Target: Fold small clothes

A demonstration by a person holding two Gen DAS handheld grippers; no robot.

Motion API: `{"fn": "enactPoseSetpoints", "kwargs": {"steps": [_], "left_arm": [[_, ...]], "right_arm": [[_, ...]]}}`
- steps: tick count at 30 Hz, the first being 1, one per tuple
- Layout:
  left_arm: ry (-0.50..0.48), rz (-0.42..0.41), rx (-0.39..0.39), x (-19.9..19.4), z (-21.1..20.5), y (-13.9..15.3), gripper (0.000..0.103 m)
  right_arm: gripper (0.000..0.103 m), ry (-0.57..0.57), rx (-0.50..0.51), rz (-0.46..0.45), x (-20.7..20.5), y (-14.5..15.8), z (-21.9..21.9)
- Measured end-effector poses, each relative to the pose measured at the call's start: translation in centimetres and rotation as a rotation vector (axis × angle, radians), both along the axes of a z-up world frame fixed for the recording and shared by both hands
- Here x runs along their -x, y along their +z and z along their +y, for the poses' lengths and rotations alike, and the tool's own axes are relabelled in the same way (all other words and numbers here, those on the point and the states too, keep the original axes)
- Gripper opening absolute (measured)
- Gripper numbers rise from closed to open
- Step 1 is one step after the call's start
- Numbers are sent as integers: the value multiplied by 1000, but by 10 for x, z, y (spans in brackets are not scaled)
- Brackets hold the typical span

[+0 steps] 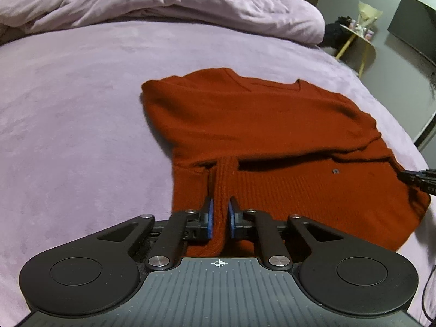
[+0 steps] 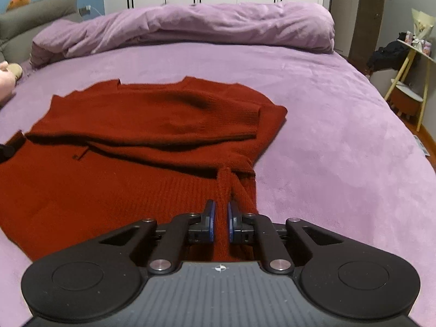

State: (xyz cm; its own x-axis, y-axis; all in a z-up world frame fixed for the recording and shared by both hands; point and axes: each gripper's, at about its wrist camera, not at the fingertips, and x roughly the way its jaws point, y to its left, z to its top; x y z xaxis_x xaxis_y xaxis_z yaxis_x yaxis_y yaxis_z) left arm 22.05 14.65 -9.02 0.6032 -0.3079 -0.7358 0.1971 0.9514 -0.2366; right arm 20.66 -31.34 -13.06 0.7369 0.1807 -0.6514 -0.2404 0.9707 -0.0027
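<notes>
I have a rust-red knitted sweater [image 1: 261, 125] lying on the lilac bedspread [image 1: 76, 103], toward my near edge of the bed; its body is smooth fine knit, while the hem band nearest me is ribbed, and the sleeves look folded in across the front, leaving a dark shadowed crease running side to side; the V-shaped neckline points away from me, toward the bunched duvet [image 2: 190, 24] at the far side, so the long axis runs from my grippers outward to that neck; my left gripper [image 1: 219, 214] has its blue pads [image 1: 208, 218] pressed onto a raised ribbed pleat of hem on the sweater's left side, and my right gripper [image 2: 220, 214] pinches a similar ribbed ridge at the right corner of the hem, with the cloth drawn up into a narrow fold between each pair of fingers; in the left wrist view the tip of the other gripper just shows at the right border, cut off by the frame; the nearest stretch of hem is hidden under both gripper bodies; a tiny dark square mark [image 1: 335, 171] on the front is too small for me to read.
</notes>
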Motion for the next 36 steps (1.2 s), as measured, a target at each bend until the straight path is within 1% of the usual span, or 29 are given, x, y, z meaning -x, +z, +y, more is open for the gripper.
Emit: {"fn": "enactPoseSetpoints", "kwargs": {"steps": [2, 4, 5, 7, 8, 9, 11, 13, 16, 17, 18, 19, 20, 22, 23, 25, 26, 28, 29, 30, 32, 34, 36], "left_arm": [[1, 6, 8, -1, 2, 0, 14], [2, 19, 21, -2, 4, -1, 20], [-3, 25, 31, -2, 5, -1, 25], [-14, 25, 39, -2, 3, -1, 30], [-23, 26, 36, -2, 2, 0, 34], [-29, 27, 34, -2, 0, 0, 40], [-39, 28, 34, -3, -3, -1, 48], [-45, 33, 28, -3, -5, -1, 50], [-38, 27, 3, -5, -8, -2, 41], [-31, 28, -2, -5, -9, -3, 33], [-27, 32, -4, -6, -9, -3, 17], [-28, 36, -3, -6, -8, -4, 12], [-27, 35, -3, -6, -8, -4, 10], [-18, 10, 13, -2, -5, 4, 9], [-9, -18, 32, 0, -2, 13, 9], [10, -88, 109, 3, 9, 39, 9], [31, -127, 134, 1, 15, 52, 9], [56, -183, 138, -9, 20, 68, 9], [82, -206, 115, -16, 20, 72, 9], [115, -219, 88, -26, 21, 73, 9], [174, -221, 72, -45, 23, 67, 9], [226, -199, 40, -64, 20, 52, 9], [239, -144, 6, -82, 13, 34, 10]], "right_arm": [[10, -7, -13, 11, -1, 1, -3], [15, -20, -41, 25, -2, 1, -7], [17, -22, -43, 27, -2, 1, -9], [17, -21, -31, 26, -2, 1, -9], [18, -17, -33, 26, -2, 1, -9], [18, -14, -30, 31, -2, 1, -9], [18, -12, -44, 47, -4, 0, -10], [18, -17, -95, 70, -7, 0, -15], [18, -15, -106, 68, -8, -2, -15], [17, -12, -90, 63, -7, -3, -13], [12, -8, -81, 57, -6, -3, -12], [9, -3, -74, 53, -5, -3, -10], [6, 3, -71, 50, -5, -3, -8], [4, 5, -72, 40, -3, 0, -6], [4, 14, -89, 29, 0, 4, -7], [4, 34, -179, -31, 6, 22, -14], [4, 38, -231, -71, 8, 33, -19], [4, 11, -296, -141, 5, 52, -27], [4, -1, -310, -163, -1, 58, -29], [4, -25, -308, -184, -9, 63, -29], [4, -72, -287, -205, -27, 64, -26], [4, -138, -278, -200, -51, 57, -24], [4, -167, -269, -166, -73, 46, -22]]}}
